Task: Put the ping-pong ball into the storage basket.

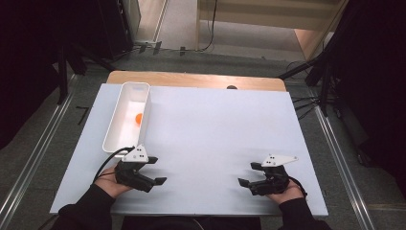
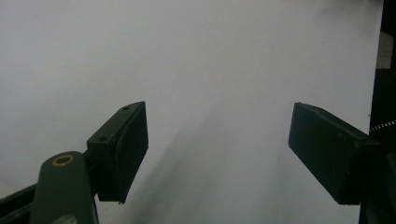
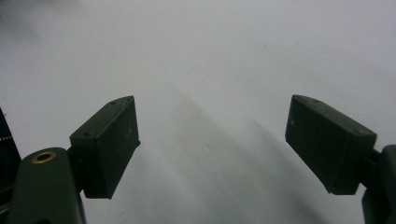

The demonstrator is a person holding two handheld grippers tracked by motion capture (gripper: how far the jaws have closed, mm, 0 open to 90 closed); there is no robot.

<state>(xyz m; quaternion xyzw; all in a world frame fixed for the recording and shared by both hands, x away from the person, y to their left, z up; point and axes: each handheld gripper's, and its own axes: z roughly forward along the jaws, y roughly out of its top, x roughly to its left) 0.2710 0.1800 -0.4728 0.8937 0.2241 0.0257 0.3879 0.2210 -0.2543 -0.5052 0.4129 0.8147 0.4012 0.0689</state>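
1. the left gripper [image 1: 156,171] sits low at the near left of the white table [image 1: 215,139], held in the person's left hand [image 1: 111,183]; its jaws point toward the middle of the table and stand wide apart, with nothing between them.
2. in the left gripper view, the left gripper [image 2: 217,149] shows the same: two black jaws far apart, released, with bare white table surface [image 2: 187,56] between and beyond them.
3. the right gripper [image 1: 250,175] sits at the near right of the table, held in the person's right hand [image 1: 286,192]; its jaws point inward, toward the left gripper, and are spread open, grasping nothing.
4. in the right gripper view, the right gripper [image 3: 212,140] has its jaws well apart over plain white table [image 3: 210,46].
5. the two grippers are well apart from each other, with bare table between them.
6. a long white bin [image 1: 114,122] lies on the left part of the table, running from near the far edge toward the left gripper; its near end is close to that gripper.
7. a small orange ball [image 1: 139,118] lies inside the bin, against its right wall, about midway along its length.
8. both sleeves [image 1: 86,208] are dark and enter from the bottom edge.
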